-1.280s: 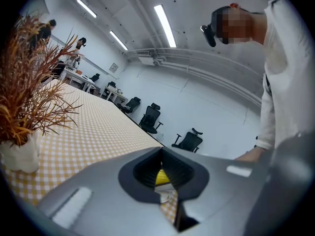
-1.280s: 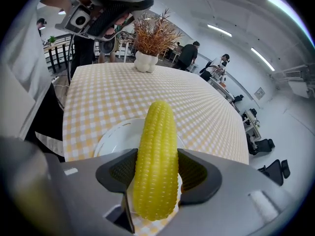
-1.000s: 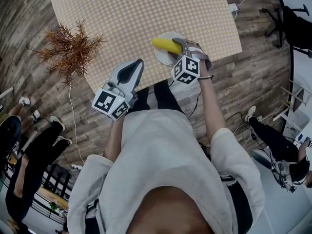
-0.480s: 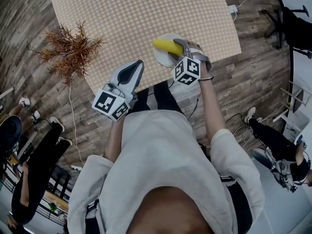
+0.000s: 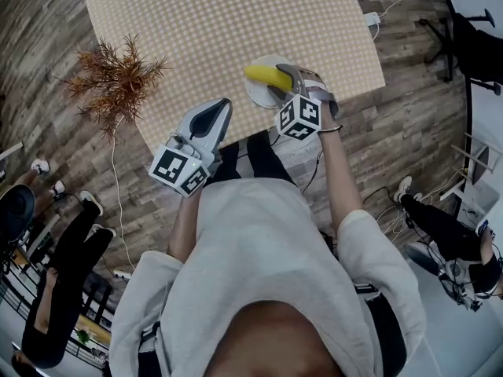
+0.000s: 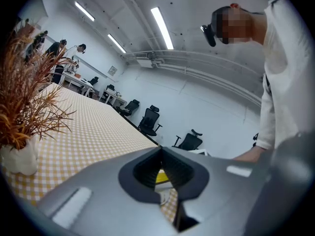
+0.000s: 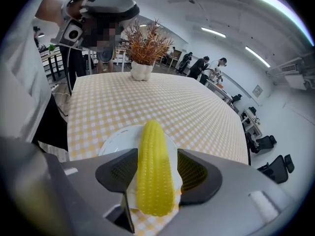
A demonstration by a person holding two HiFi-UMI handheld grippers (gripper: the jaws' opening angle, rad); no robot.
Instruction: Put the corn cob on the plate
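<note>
A yellow corn cob (image 5: 267, 75) lies on the small white plate (image 5: 253, 94) near the front edge of the checked table. In the right gripper view the corn cob (image 7: 153, 156) runs lengthwise over the plate (image 7: 114, 142), its near end past the rim. My right gripper (image 5: 280, 80) straddles it, open, with thin gaps between the cob and both pads (image 7: 196, 173). My left gripper (image 5: 221, 106) hovers shut over the table's front edge, left of the plate, holding nothing. Through its jaw notch a sliver of the corn cob (image 6: 161, 177) shows.
A dried orange plant (image 5: 115, 79) in a white pot (image 6: 19, 159) stands at the table's left corner. The yellow-checked tablecloth (image 5: 220, 14) covers the table. People stand at the left on the wood floor, and office chairs (image 6: 148, 119) stand beyond.
The right gripper's jaws have parted slightly around the cob, which now rests on the plate. The left gripper has hardly moved.
</note>
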